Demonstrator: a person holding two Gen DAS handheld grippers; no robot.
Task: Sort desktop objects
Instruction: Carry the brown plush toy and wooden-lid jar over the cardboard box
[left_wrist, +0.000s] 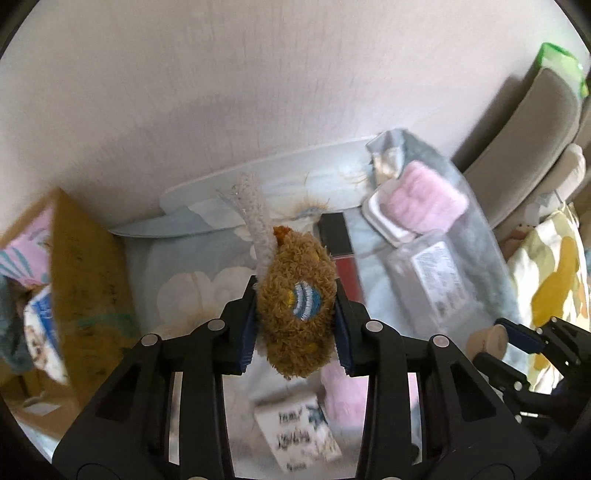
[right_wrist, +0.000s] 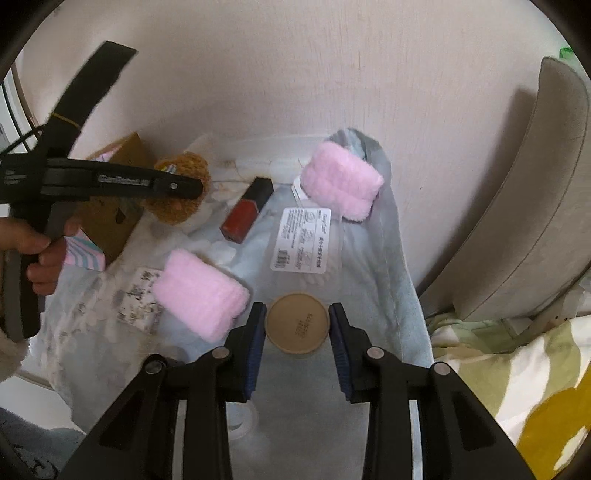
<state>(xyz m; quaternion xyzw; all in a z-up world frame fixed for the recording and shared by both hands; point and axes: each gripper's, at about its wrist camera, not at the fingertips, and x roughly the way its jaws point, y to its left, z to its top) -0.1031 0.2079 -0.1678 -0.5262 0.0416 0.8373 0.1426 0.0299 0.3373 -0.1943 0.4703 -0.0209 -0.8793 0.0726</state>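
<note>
Desktop objects are mid-sort here, and two of them are already in the jaws. In the left wrist view the left gripper is clenched on a brown plush toy, its blue pads pressing both flanks at the centre of the frame; a grey fuzzy tail sticks up from it. In the right wrist view the right gripper has a round tan disc, seemingly the base of a small container, between its pads at lower centre; the pads look to be touching its sides, so I judge it grasped.

The step in hand looks like carrying: the plush is lifted and bound, I would guess, for the cardboard box at the left of the left view, which already holds items. The next move calls for swinging left over the box rim and releasing only once the toy is above the opening.

Outward from the jaws lie two pink fluffy pads, a red lip-gloss tube, a labelled clear packet and a printed card. All rest on a pale blue floral cloth over a table against a plain wall. A beige cushioned chair stands at right, with yellow-patterned fabric below it.
</note>
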